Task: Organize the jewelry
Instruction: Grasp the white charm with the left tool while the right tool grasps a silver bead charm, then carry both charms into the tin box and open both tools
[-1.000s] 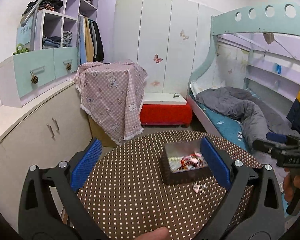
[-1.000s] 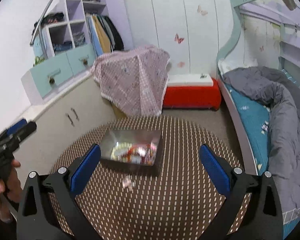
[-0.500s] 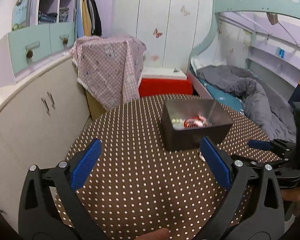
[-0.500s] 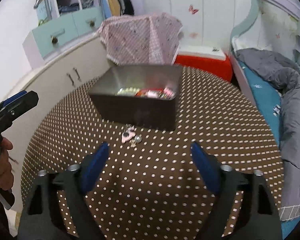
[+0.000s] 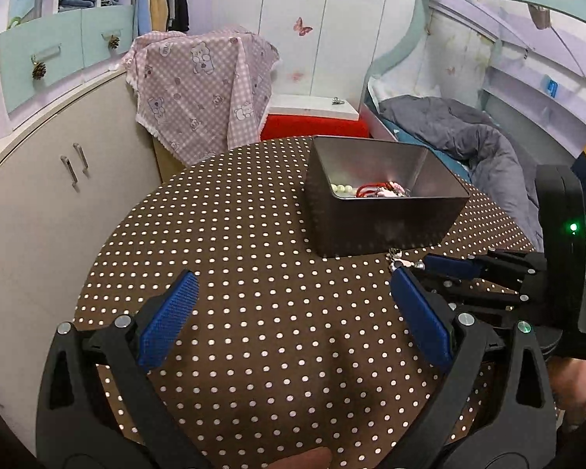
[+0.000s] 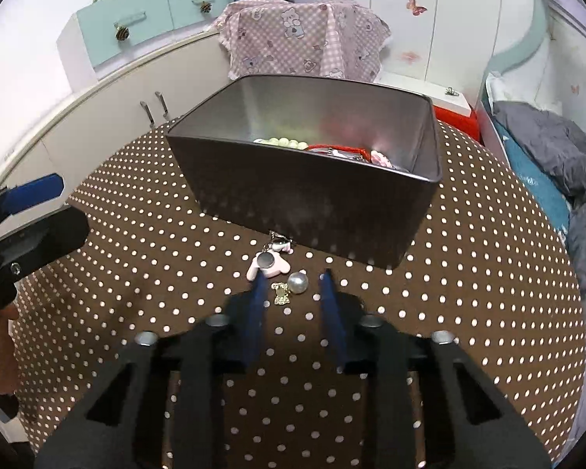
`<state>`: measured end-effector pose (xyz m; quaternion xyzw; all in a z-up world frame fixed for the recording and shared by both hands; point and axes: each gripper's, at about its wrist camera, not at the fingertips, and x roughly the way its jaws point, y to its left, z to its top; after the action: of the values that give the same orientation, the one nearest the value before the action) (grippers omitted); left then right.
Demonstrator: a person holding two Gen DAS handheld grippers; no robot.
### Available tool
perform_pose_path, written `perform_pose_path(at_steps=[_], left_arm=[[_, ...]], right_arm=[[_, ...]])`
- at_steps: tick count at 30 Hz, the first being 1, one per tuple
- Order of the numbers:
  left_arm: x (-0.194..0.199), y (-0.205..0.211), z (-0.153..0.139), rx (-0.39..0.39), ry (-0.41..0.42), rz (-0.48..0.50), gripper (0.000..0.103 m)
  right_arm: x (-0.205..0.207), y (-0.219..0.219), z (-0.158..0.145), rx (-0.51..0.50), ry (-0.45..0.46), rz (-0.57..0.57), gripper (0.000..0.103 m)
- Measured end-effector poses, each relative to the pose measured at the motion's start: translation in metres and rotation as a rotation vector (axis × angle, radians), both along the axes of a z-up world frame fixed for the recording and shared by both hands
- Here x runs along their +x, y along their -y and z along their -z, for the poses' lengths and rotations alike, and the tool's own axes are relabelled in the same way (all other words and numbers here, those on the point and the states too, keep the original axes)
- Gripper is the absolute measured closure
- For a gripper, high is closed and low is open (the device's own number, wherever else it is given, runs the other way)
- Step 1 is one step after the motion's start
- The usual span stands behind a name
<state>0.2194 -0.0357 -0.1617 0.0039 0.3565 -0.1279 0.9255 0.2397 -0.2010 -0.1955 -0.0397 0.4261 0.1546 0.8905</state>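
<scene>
A dark metal box (image 6: 332, 199) (image 5: 386, 215) sits on the brown polka-dot round table (image 6: 136, 273). It holds a pale bead string (image 6: 281, 142), a red cord (image 6: 343, 149) and other pieces. On the table in front of it lie a pink charm (image 6: 267, 264), a small gold charm (image 6: 281, 293) and a pearl (image 6: 297, 283). My right gripper (image 6: 293, 285) is low over the table, its blue fingers partly closed on either side of the gold charm and pearl, not clamped. My left gripper (image 5: 289, 297) is wide open and empty, left of the box.
A cream cabinet (image 5: 39, 195) curves along the left. A pink checked cloth (image 5: 203, 90) covers something behind the table, beside a red and white bench (image 5: 312, 117). A bunk bed with a grey duvet (image 5: 461, 136) is at the right. The table edge is near on all sides.
My right gripper has dropped toward the table, moved up to the loose pieces in front of the box and narrowed its fingers around them. My left gripper has come lower and closer, staying open.
</scene>
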Motion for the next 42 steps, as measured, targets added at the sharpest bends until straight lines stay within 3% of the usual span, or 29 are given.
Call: perform_pose_path(at_steps=[9,16,19,22,24,26,35,42], left_arm=[[0.016,0.041,0.01,0.036,-0.025,0.089,0.006],[0.036,0.079,0.033,0.081,-0.092,0.127,0.008],[0.044,0.087,0.042,0.085,-0.147,0.152,0.027],[0.046,0.087,0.042,0.093,-0.139,0.16,0.044],[0.045,0.086,0.04,0.074,-0.134,0.176,0.073],[0.043,0.081,0.039,0.072,-0.134,0.197,0.083],[0.02,0.052,0.028,0.035,-0.095,0.198,0.083],[0.0,0.023,-0.018,-0.002,0.011,0.177,0.083]], right_arm=[[-0.015,0.026,0.0,0.036,0.005,0.04,0.091],[-0.024,0.049,0.001,0.072,-0.004,0.099,0.091],[-0.025,0.056,-0.001,0.077,-0.002,0.116,0.091],[-0.028,0.065,-0.001,0.095,0.0,0.132,0.091],[-0.029,0.067,-0.002,0.106,0.0,0.137,0.091],[-0.03,0.067,-0.003,0.109,0.0,0.136,0.091],[-0.037,0.057,-0.02,0.121,0.028,0.105,0.091],[-0.039,0.041,-0.058,0.114,0.097,0.043,0.091]])
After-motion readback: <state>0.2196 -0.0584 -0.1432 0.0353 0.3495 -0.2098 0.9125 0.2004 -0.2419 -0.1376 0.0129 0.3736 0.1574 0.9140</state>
